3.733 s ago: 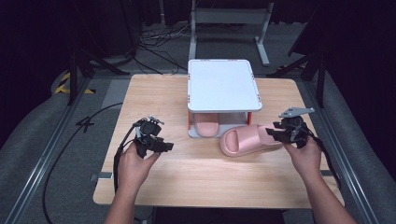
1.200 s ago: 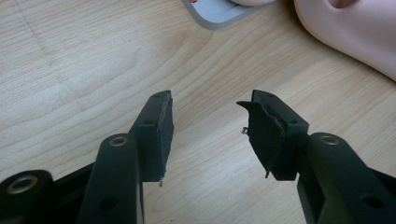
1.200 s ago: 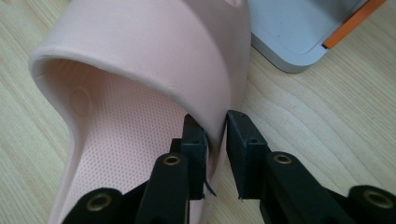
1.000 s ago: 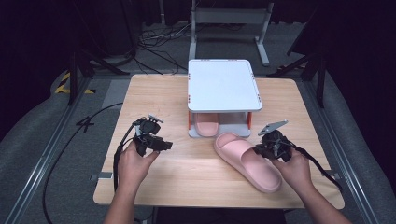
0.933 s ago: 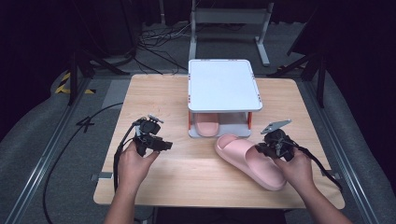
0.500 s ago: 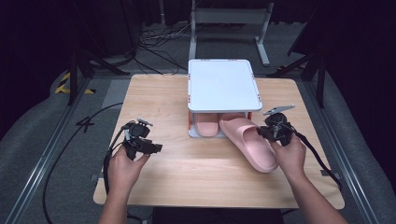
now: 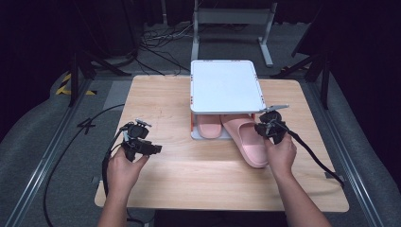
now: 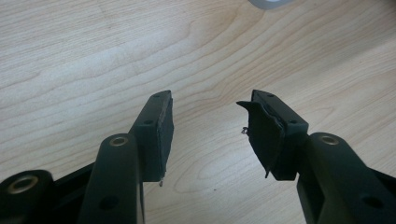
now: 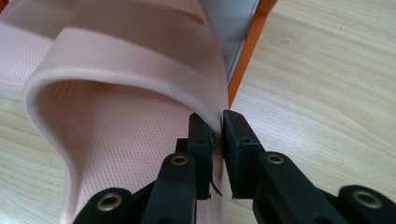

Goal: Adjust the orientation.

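Your right tongs [image 9: 218, 133] clamp the pink rubber slide sandal's [image 7: 247, 137] strap; since a second ago you've swung its toe under the white-topped rack [image 7: 226, 85] (beside its mate [image 7: 208, 126]). Left tongs [image 8: 210, 130] apart over worktop [image 7: 189, 170].

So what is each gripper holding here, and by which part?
The right gripper is clamped on the pink slipper, pinching the edge of its strap where it meets the sole. The left gripper holds nothing; its jaws stand open over the table.

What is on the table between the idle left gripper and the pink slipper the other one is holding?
Nothing: in the high view only bare wooden table lies between the left gripper and the pink slipper held by the right gripper.
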`<state>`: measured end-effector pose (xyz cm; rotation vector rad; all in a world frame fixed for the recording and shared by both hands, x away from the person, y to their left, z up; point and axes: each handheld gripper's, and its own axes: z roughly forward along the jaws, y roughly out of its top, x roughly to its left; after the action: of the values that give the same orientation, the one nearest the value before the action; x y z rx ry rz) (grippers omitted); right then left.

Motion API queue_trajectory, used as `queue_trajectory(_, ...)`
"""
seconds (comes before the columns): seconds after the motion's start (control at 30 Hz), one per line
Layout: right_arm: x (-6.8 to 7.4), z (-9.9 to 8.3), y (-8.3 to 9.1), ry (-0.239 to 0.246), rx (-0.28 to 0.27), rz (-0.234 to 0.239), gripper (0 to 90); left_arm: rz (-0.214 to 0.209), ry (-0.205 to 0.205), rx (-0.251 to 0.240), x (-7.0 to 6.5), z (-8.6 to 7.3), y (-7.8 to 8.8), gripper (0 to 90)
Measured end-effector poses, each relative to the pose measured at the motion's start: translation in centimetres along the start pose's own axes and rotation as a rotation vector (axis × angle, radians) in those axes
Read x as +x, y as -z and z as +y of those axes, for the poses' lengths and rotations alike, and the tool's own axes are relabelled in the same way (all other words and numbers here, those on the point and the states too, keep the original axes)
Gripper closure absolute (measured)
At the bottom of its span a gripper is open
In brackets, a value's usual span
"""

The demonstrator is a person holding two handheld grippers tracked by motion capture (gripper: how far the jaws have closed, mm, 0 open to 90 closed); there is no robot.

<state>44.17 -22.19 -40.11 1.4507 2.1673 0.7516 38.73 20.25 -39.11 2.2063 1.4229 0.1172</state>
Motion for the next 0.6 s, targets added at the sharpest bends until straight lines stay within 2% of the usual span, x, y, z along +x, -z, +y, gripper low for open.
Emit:
queue_trajectory(0.1, 0.2, 0.1, -0.3, -0.010, 0.006, 0.002, 79.6, -0.001, -0.008, 0.005, -0.1, 0.2, -0.2, 50.6)
queue_trajectory(0.23, 0.9, 0.3, -0.8, 0.014, 0.025, 0.019, 71.1, -0.007, -0.019, -0.001, -0.2, 0.4, -0.1, 50.6)
queue_trajectory(0.3, 0.8, 0.1, -0.4, 0.027, 0.011, 0.018, 66.2, -0.013, -0.009, -0.005, -0.1, 0.4, -0.1, 50.6)
queue_trajectory(0.37, 0.5, -0.1, 0.6, 0.037, -0.005, 0.041, 60.9, -0.010, -0.007, -0.002, 0.0, 0.4, -0.1, 50.7)
queue_trajectory(0.47, 0.3, -1.0, 2.6, 0.084, -0.022, 0.053, 56.9, -0.009, -0.012, 0.001, 0.0, 0.3, -0.1, 50.7)
queue_trajectory(0.53, 0.4, -2.2, 3.7, 0.127, 0.003, 0.064, 56.5, -0.010, -0.011, 0.002, -0.1, 0.3, -0.1, 50.6)
queue_trajectory(0.57, 0.6, -2.9, 4.2, 0.160, 0.018, 0.056, 57.7, -0.006, -0.010, 0.001, -0.1, 0.3, -0.2, 50.7)
queue_trajectory(0.6, 0.8, -4.0, 4.6, 0.193, 0.033, 0.070, 60.0, -0.005, -0.011, 0.007, -0.2, 0.3, -0.2, 50.7)
